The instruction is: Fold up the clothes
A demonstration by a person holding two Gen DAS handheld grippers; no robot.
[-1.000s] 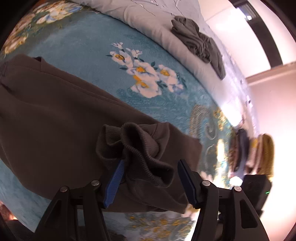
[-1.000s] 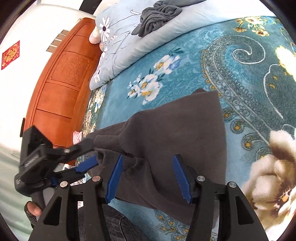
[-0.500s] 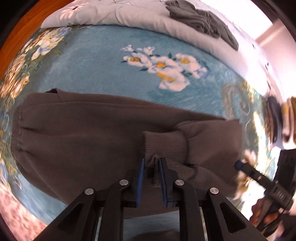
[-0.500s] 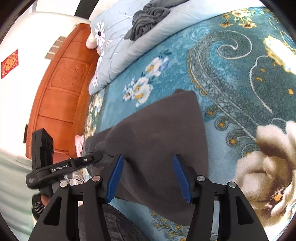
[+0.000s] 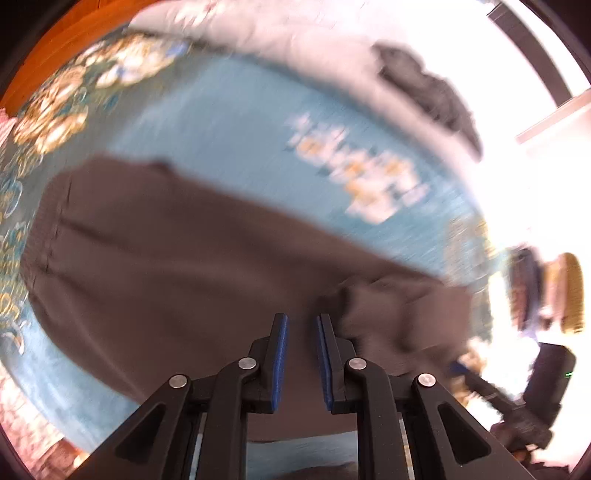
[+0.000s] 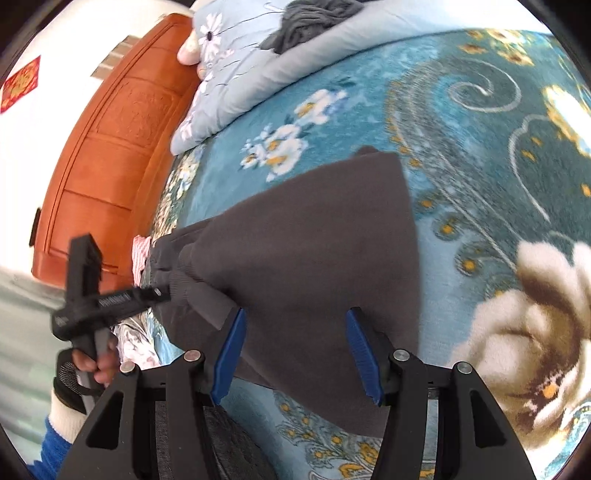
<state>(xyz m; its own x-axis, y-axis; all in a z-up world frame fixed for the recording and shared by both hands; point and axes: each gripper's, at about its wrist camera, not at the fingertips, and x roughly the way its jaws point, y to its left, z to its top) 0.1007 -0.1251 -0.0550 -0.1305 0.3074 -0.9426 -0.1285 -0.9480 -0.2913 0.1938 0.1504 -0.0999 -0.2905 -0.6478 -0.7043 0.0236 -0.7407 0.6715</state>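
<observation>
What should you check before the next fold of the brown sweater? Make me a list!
1. Brown sweater spread on the blanket: ok.
2. Sleeve cuff lying smooth: not ok, it is bunched up.
3. Right gripper open above the sweater's near edge: ok.
4. Left gripper gripping the cuff: cannot tell; the jaws are nearly closed and the left view is blurred.
5. Grey garment out of the way: ok, it lies apart on the pillow.
</observation>
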